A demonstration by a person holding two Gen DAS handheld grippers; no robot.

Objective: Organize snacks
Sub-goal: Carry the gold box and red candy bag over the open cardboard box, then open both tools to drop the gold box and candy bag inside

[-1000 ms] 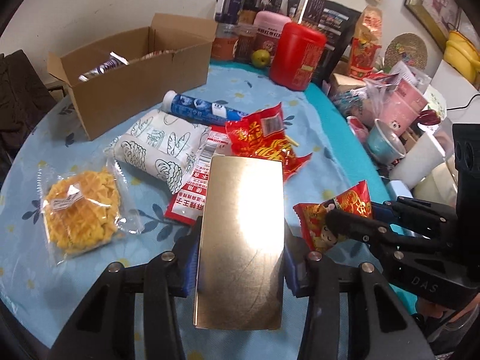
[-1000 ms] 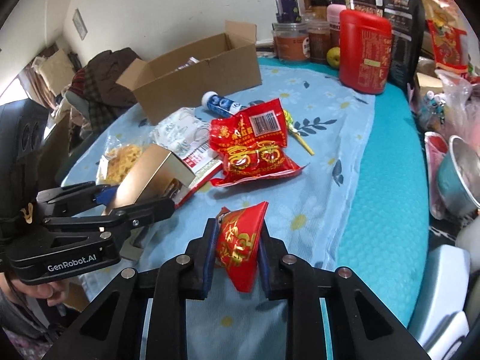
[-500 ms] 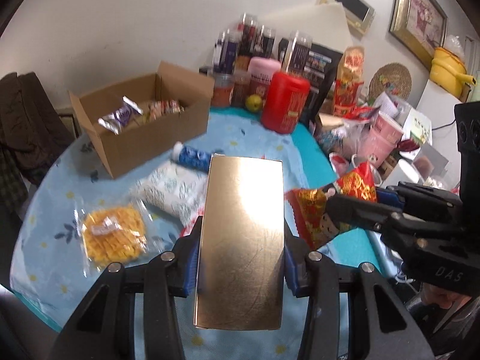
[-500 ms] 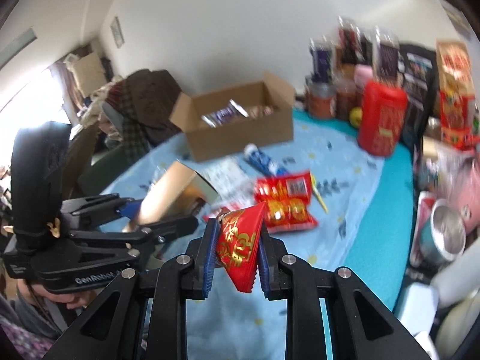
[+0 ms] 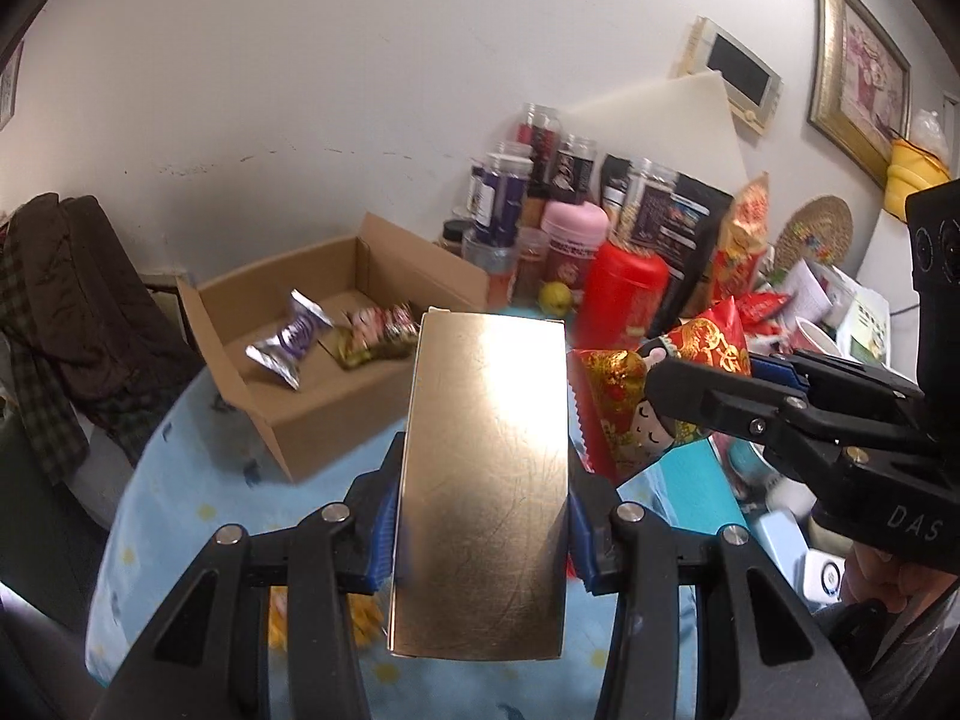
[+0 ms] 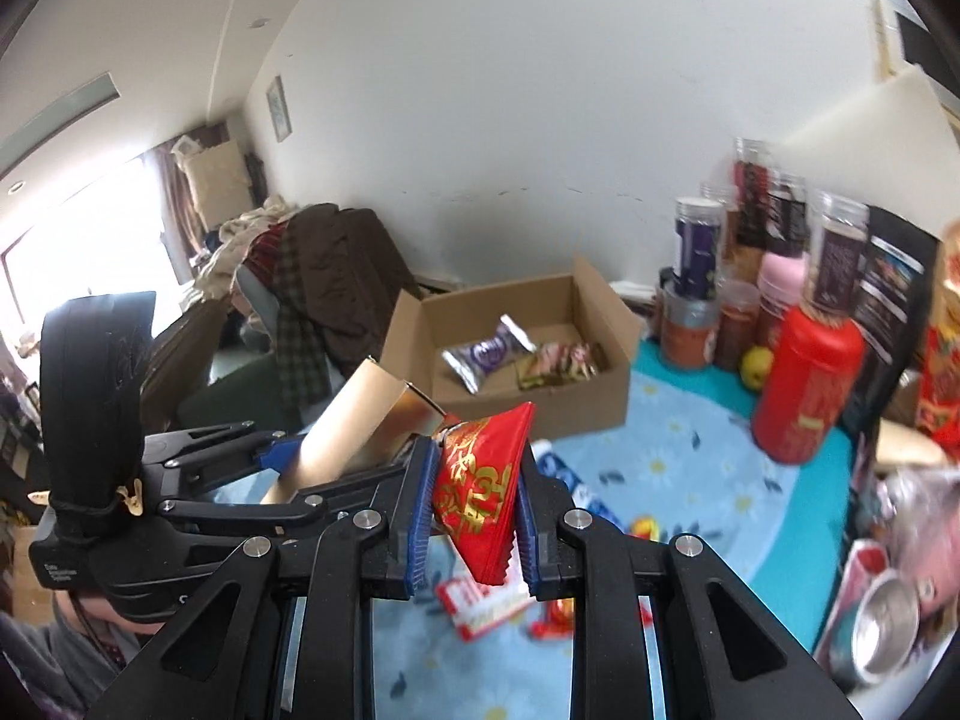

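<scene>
Now, going left to right, we note:
Left gripper [image 5: 483, 516]: we pinch the gold box [image 5: 483, 456] between both blue pads, above the table [image 5: 198, 480].
Gold box: long axis runs forward toward the cardboard box [image 5: 336, 360].
Right gripper [image 6: 471, 516]: we squeeze the red snack bag [image 6: 480, 480] between the pads.
Red snack bag: upper corner points up and right, crimped end hangs below the jaws.

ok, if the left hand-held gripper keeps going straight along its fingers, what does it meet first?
Probably the cardboard box. The left hand-held gripper, shut on the gold box, points toward it from above the table; depth is unclear, so it may pass over the near wall.
</scene>
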